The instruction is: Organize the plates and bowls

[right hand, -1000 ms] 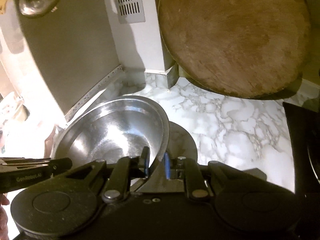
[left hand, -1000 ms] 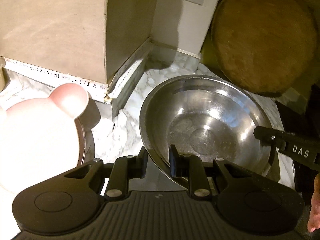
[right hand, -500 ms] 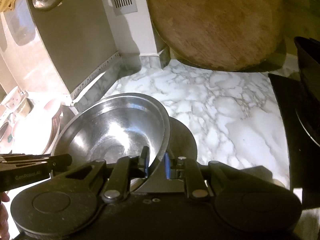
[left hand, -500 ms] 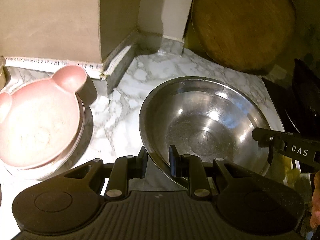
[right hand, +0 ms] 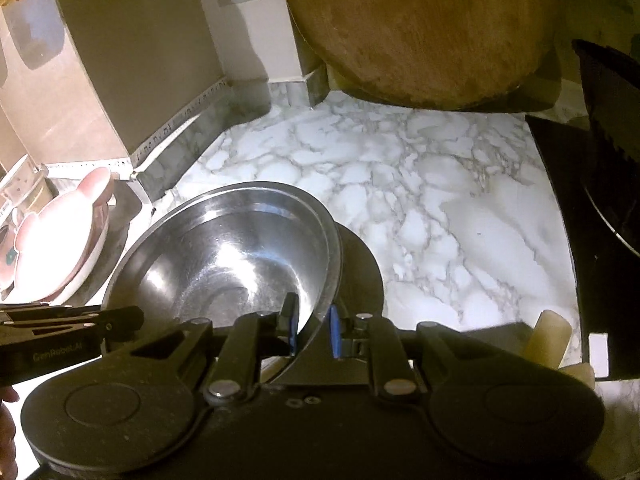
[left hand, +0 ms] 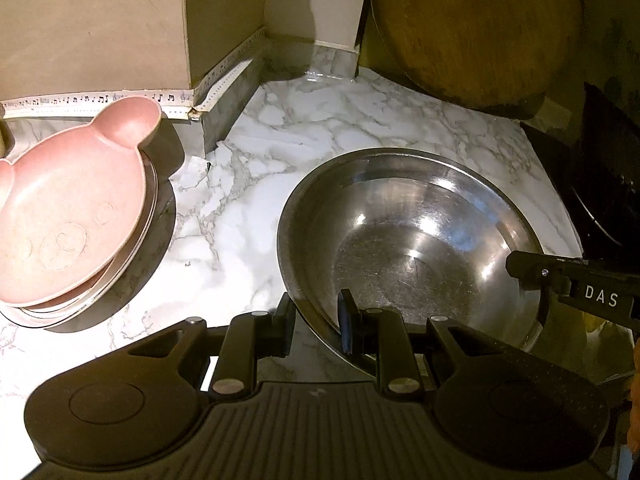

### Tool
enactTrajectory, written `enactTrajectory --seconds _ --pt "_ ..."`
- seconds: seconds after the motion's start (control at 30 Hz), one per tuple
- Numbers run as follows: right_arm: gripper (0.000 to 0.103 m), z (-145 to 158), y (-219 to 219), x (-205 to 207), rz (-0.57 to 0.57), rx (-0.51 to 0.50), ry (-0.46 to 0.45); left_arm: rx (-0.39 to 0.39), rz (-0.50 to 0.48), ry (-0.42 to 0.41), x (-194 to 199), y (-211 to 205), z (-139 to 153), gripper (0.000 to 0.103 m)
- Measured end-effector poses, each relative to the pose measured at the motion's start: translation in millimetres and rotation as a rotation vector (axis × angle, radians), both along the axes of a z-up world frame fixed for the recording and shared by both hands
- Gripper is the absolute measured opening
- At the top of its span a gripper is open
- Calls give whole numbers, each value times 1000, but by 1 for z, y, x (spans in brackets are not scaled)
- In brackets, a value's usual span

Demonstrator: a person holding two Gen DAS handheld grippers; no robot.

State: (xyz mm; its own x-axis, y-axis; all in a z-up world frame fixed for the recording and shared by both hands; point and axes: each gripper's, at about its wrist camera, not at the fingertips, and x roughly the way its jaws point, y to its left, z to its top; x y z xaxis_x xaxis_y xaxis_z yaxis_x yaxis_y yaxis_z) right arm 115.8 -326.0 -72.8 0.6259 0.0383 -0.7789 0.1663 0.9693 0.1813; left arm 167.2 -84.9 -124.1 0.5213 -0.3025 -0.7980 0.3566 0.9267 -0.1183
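A large steel bowl [left hand: 412, 240] hangs just over the marble counter [left hand: 304, 136], held from two sides. My left gripper [left hand: 316, 320] is shut on its near rim, one pad inside and one outside. The right gripper [right hand: 314, 328] is shut on the rim at the bowl's [right hand: 224, 256] right side; its black body [left hand: 580, 284] shows at the right edge of the left wrist view. A pink bear-shaped plate [left hand: 68, 216] tops a stack of plates at the left, also visible as the pink plate [right hand: 60, 224] in the right wrist view.
A beige cabinet block [left hand: 100, 28] stands behind the plates. A round wooden board [right hand: 420, 28] leans against the back wall. A black stove surface [right hand: 592, 184] borders the counter on the right. Some pale cylindrical pieces [right hand: 548, 340] lie near the right gripper.
Both grippers have carried the steel bowl back and downward, away from the cabinet corner. More marble shows behind it, and the pink plate stack has come fully into view at the left.
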Motion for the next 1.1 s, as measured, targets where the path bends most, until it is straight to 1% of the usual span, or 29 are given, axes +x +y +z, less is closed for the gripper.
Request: enactTrajectory --seconds 0.33,0.43,0.57,0.7,0.77,0.93,1.0,1.1 --pt "16 -10 0 7 16 -9 17 19 6 2 4 -4 -10 21" --pt "17 -12 -2 8 10 11 26 23 6 1 5 -6 -11 21" --pt "22 -15 -6 10 11 42 34 27 8 -6 7 -8 -11 21" --pt "26 -16 -6 11 19 48 37 16 19 -2 8 -6 -11 21" --pt "30 -15 -6 11 20 43 35 13 19 -3 8 -6 -11 21" --pt "38 -4 -7 6 25 9 -3 -6 43 -1 8 -2 -7 23" --pt "39 1 -8 4 25 6 -14 -8 49 -1 7 0 -6 28" --pt "42 10 -7 0 33 -10 -35 -22 56 -10 4 4 -2 29"
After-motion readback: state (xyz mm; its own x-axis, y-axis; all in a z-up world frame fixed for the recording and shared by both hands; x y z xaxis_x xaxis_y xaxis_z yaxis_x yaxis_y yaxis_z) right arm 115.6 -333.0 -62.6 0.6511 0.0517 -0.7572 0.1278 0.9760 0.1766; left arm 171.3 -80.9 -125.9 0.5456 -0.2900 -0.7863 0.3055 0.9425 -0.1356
